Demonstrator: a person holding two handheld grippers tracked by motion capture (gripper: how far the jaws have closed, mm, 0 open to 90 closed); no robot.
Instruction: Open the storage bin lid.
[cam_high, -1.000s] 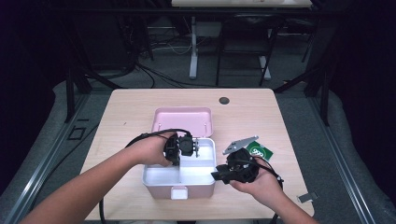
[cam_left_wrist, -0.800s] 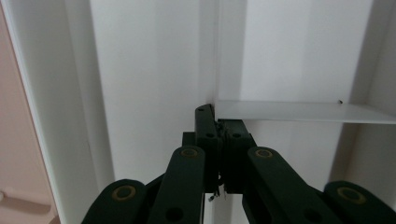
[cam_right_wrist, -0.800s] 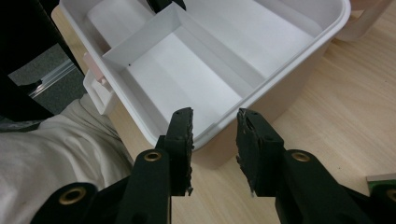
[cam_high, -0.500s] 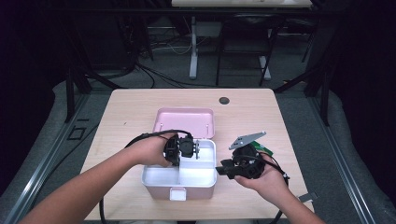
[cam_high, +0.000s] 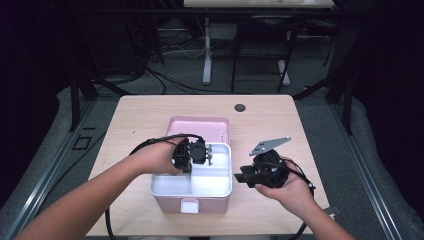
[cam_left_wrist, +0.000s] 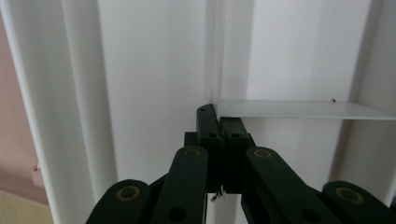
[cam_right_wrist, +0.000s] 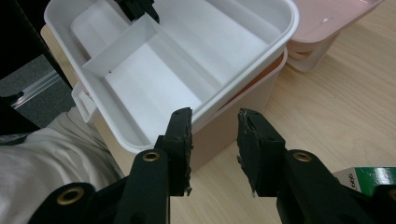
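Left gripper (cam_high: 196, 154): jaws pressed together on the thin divider wall of the white plastic tray (cam_high: 220, 186).
Right gripper (cam_right_wrist: 214, 140): jaws partly apart, holding nothing, just beside the tray.
Tray: sits on the pink plastic box (cam_high: 200, 125), on the wooden table (cam_high: 140, 112).

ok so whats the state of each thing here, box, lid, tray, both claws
pink box: open, white tray seated in its top
pink lid: off, lying on the table behind the box
white tray: compartments look empty
left claw: shut on the tray's divider
right claw: open, nothing between its jaws, just off the box's side
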